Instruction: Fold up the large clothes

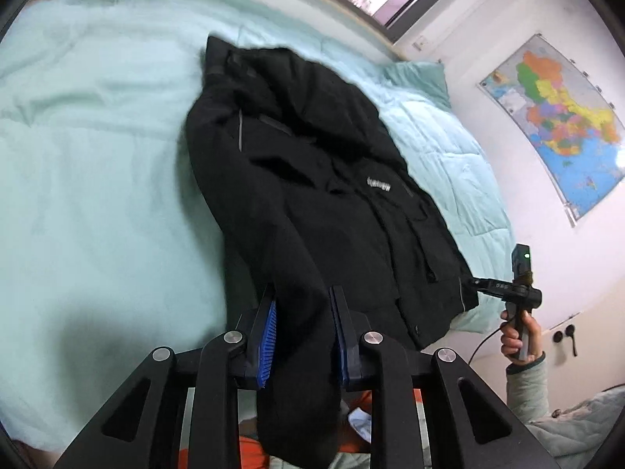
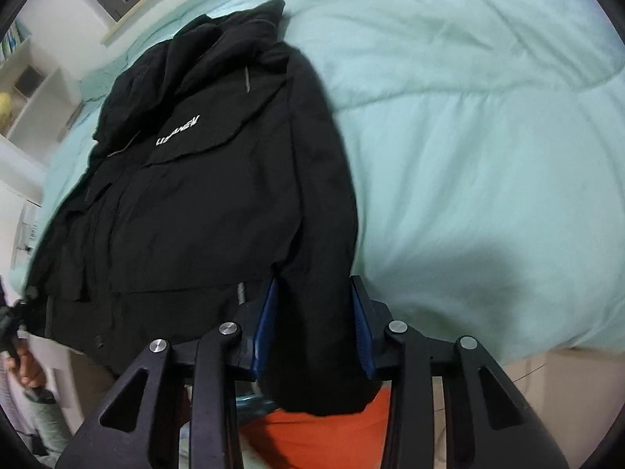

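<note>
Showing black jacket (image 2: 203, 203), blurred white chest lettering (image 2: 177, 135)

**Cloth, plastic and metal surfaces**

A black jacket (image 1: 312, 179) of matt woven cloth lies on a bed (image 1: 97, 136) covered in soft, lightly crumpled mint-green quilted fabric. The left hand-held gripper (image 1: 302, 336) is matt black plastic with shiny round metal pins and ribbed blue pads (image 1: 268, 342). A glossy map (image 1: 558, 121) hangs on the wall.

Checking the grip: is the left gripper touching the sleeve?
Touching. The left wrist view shows the sleeve filling the left gripper, both blue pads pressed against it.
</note>
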A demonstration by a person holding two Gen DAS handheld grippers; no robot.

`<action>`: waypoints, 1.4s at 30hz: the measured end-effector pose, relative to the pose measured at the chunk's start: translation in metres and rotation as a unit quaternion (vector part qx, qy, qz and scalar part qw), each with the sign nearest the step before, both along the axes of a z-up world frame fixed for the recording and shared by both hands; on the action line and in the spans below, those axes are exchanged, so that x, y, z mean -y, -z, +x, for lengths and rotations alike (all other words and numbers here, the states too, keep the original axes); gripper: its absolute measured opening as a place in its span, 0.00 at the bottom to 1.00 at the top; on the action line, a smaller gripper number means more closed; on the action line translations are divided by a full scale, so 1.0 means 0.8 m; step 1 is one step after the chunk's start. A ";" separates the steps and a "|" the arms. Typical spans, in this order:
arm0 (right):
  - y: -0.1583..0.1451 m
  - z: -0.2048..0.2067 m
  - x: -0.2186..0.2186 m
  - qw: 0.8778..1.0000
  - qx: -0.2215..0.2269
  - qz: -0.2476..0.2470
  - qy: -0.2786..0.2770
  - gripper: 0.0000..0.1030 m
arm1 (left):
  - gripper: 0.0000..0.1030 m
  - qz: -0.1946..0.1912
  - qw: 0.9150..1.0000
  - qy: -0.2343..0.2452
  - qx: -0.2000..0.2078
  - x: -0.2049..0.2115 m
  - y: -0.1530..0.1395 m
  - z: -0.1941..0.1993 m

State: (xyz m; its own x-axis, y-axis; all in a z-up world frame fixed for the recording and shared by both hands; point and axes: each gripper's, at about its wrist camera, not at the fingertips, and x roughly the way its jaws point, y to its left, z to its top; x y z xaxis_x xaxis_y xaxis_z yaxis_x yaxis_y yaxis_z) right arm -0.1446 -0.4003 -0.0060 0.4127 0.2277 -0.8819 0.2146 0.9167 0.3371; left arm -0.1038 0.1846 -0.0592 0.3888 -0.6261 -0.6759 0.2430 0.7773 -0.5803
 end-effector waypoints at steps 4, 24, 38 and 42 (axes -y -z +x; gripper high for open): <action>-0.026 -0.020 -0.007 0.999 0.030 0.036 -0.015 0.40 | 0.24 0.004 1.000 -0.006 -0.030 0.003 0.032 -0.002; -0.075 0.013 -0.037 0.989 0.114 0.072 -0.065 0.18 | 0.16 -0.154 0.982 -0.030 0.107 0.001 -0.070 0.049; 0.026 0.039 -0.036 0.997 -0.016 0.058 -0.055 0.43 | 0.19 -0.164 0.983 0.000 0.081 0.006 -0.042 0.076; 0.025 0.033 -0.041 0.997 -0.001 0.038 -0.062 0.37 | 0.43 -0.112 0.993 0.007 0.041 0.014 -0.020 0.068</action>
State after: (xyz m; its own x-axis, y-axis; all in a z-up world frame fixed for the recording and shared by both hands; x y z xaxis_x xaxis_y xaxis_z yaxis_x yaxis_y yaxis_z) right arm -0.1183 -0.3676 -0.0257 0.3764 0.3423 -0.8609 0.1017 0.9084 0.4056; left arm -0.0491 0.1732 -0.0434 0.4269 -0.7633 -0.4848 0.3068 0.6266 -0.7164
